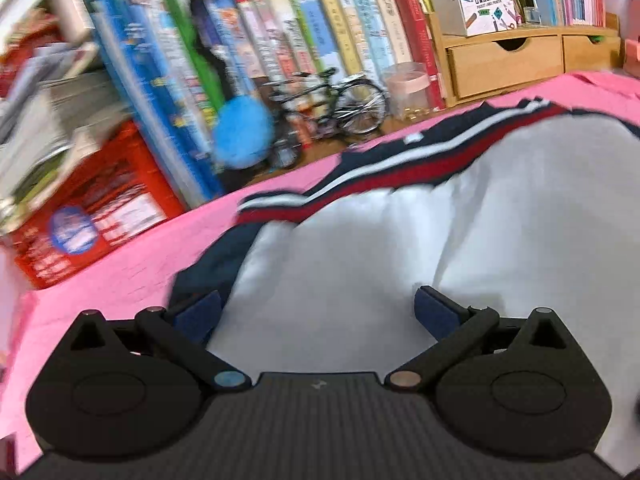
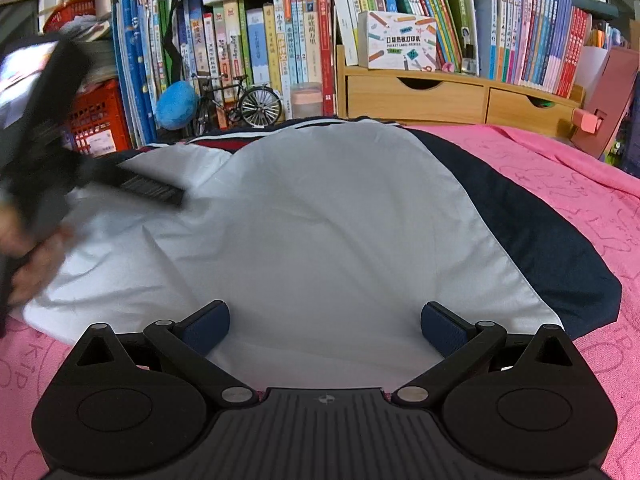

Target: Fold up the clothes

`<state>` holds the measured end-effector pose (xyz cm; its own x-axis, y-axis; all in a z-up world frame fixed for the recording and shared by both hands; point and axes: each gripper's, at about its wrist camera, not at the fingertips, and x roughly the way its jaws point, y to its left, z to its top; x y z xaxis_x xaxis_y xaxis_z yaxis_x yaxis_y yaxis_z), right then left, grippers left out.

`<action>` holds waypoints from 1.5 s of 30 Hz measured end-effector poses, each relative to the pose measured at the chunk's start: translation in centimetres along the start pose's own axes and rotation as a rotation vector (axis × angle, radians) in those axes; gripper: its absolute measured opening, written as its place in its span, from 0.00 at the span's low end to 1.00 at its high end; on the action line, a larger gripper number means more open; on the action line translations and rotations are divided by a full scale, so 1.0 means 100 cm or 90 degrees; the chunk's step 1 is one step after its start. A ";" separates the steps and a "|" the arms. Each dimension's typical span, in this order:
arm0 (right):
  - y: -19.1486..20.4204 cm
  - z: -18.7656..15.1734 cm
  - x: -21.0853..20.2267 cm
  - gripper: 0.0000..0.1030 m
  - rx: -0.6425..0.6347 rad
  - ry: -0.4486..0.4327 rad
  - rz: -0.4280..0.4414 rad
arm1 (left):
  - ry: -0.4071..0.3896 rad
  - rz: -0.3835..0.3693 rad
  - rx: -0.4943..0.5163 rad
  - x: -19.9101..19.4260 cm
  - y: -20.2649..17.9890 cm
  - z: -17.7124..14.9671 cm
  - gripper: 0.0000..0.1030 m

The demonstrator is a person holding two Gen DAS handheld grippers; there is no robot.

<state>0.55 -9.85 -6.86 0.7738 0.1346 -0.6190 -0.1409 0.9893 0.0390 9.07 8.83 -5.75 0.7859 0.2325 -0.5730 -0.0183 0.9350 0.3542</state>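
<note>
1. Shirt is laid flat on pink cloth, collar at 12 o'clock twd books; judged spread ready for folding.
2. Right hand-held gripper is held wide, empty, over hem at 6.
3. Left hand-held gripper likewise wide, nothing gripped, over shirt's left edge; view blurred.

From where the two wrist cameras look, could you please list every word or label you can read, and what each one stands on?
"POCKET LABEL PRINTER": on the white box atop the wooden drawer unit, under a line of Chinese characters I cannot read surely.
"KIP": pressed into the pink cloth at the left edge of the right wrist view; probably part of a longer word.
Book spines: Chinese titles, too small to read.
Red crate label: blurred.
</note>
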 end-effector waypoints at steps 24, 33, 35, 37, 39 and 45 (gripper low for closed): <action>0.000 0.000 0.000 1.00 0.001 0.002 0.000 | -0.005 -0.003 -0.052 -0.026 0.011 -0.040 1.00; -0.005 0.000 0.000 1.00 0.005 0.000 0.011 | -0.002 -0.033 -0.074 -0.040 0.038 -0.056 1.00; -0.013 -0.001 -0.003 1.00 0.002 -0.003 0.013 | 0.006 -0.035 -0.090 -0.049 0.053 -0.064 1.00; -0.035 -0.004 -0.009 1.00 0.020 -0.008 -0.024 | 0.022 -0.019 -0.100 -0.058 0.070 -0.074 1.00; -0.066 -0.006 -0.015 1.00 0.053 -0.013 -0.079 | 0.028 0.009 -0.109 -0.065 0.087 -0.085 1.00; -0.154 -0.015 -0.034 1.00 0.195 0.004 -0.157 | 0.023 0.036 -0.130 -0.079 0.103 -0.090 1.00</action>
<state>-0.82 -25.61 -6.58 0.7577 -0.1084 -0.6435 0.2397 0.9634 0.1200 -2.92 19.02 -4.26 0.7571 0.2924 -0.5842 -0.1899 0.9541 0.2315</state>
